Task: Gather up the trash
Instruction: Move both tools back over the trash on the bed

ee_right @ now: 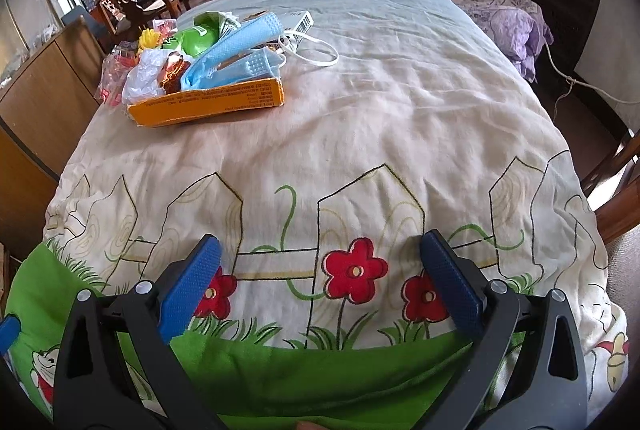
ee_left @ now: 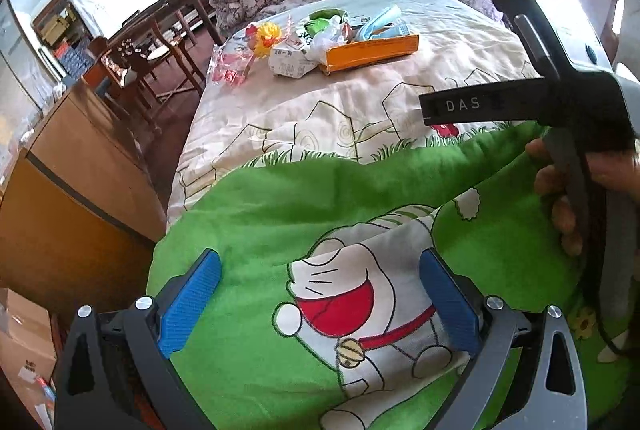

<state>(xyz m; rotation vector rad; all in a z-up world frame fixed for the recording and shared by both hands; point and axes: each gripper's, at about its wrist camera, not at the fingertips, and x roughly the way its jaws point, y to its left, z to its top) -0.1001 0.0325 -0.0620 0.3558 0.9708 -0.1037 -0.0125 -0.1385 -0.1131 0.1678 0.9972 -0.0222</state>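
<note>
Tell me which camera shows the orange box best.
The right wrist view: the orange box lies nearer there, its long printed side showing whole at the front of the trash pile. The left wrist view shows it farther off and smaller, with a white carton beside it.

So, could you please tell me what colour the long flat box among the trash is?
Orange box, shown best in the right wrist view.

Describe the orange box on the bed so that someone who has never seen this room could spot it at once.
Find the bed's cartoon-printed quilt, then the heap of trash near its far left edge. The orange box is the long, flat carton lying at the front of that heap, with blue face masks resting behind it. It is the only rigid, bright orange thing there; its neighbours are crumpled wrappers and bags.
</note>
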